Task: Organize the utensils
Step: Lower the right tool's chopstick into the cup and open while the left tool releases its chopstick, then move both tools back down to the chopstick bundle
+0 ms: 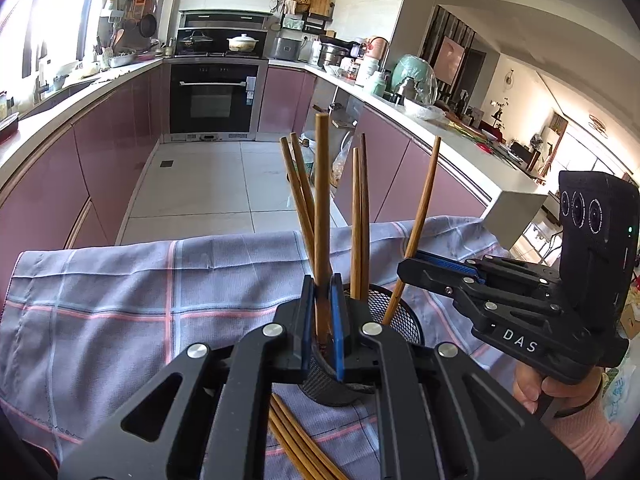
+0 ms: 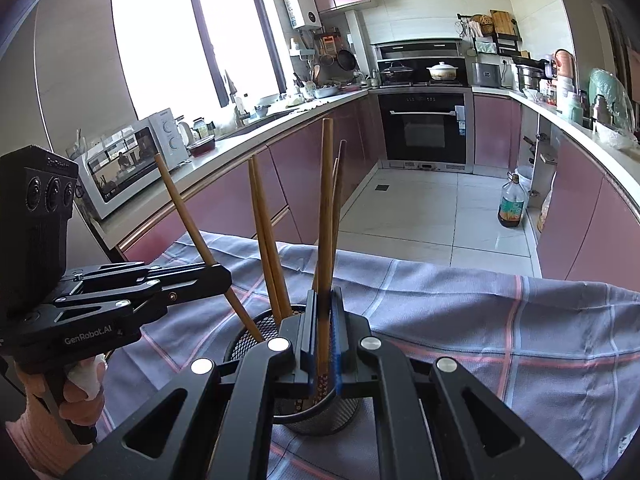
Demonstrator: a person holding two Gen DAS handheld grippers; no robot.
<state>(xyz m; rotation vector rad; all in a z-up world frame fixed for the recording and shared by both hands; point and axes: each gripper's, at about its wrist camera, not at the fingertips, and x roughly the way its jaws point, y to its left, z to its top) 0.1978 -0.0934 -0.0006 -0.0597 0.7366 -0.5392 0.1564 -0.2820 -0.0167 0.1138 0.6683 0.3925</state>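
Black mesh cup (image 1: 394, 312) upright on checked cloth, round, open top. Several brown wooden chopsticks (image 1: 357, 216) standing in cup, fanned outward, tips down. One chopstick (image 1: 321, 200) near vertical, pinched between pads over cup's near rim, patterned lower end inside cup. Another chopstick (image 1: 416, 232) leaning far right, lower end in cup, pinched higher up. More loose chopsticks (image 1: 296, 444) lying flat on cloth just before cup.
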